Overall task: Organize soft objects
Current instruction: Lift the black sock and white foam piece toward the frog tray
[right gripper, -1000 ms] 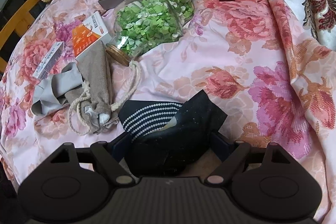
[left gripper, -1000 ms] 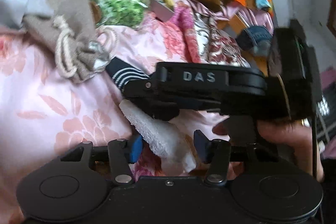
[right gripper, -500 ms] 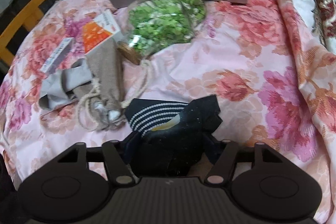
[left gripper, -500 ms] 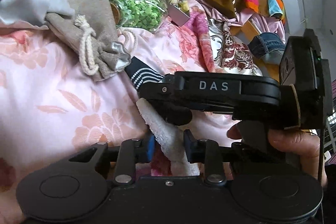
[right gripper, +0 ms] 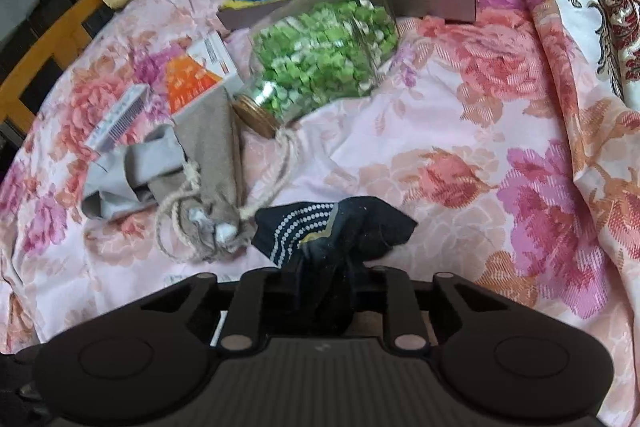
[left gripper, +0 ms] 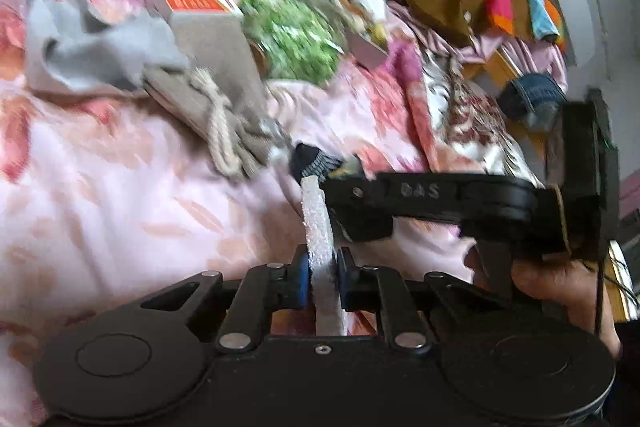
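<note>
The left tongs (left gripper: 323, 277) are closing on a white fuzzy sock (left gripper: 318, 227), which stands upright between the blue pads (left gripper: 300, 279) and is already squeezed by them. The right tongs (right gripper: 326, 291) are closing on a dark sock with white dotted stripes (right gripper: 320, 231); its bunched cloth fills the gap between the jaws. Both socks are just above the pink flowered bedspread (right gripper: 420, 131) (the left view is blurred). Near the dark sock lie a beige drawstring bag (right gripper: 216, 163) and a jar of green pieces (right gripper: 324, 55).
</note>
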Available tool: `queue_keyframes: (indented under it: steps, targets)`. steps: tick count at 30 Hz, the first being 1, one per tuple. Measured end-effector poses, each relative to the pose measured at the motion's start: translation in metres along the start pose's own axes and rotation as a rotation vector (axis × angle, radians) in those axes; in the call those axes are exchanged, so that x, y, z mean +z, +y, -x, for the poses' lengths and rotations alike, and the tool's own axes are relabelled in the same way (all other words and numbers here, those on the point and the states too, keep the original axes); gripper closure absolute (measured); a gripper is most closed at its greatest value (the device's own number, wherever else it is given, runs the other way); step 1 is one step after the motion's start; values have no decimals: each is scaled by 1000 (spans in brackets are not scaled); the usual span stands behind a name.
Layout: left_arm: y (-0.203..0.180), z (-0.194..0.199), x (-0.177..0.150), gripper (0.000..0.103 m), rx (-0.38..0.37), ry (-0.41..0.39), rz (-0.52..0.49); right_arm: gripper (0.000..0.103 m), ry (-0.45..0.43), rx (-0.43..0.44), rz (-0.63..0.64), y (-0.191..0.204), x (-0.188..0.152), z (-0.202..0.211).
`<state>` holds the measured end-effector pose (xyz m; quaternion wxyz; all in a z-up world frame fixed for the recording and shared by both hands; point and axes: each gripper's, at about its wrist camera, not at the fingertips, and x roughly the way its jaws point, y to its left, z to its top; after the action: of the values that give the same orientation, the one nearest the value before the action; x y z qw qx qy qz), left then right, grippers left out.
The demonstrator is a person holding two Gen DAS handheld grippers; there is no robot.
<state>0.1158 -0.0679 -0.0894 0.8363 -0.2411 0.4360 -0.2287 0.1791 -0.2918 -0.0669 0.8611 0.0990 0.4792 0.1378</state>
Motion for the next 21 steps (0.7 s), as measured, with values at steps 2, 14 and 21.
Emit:
queue_keyframes:
  steps: [2, 14, 21]
  targets:
    - [2, 3, 3, 88, 10, -15, 15, 82, -32, 25, -1, 0, 1, 3]
    - [3, 6, 9, 86, 57, -42, -6, 66, 1, 42, 4, 3, 1, -5]
    - [-7, 15, 12, 89, 61, -110, -48, 91, -57, 42, 3, 1, 1, 4]
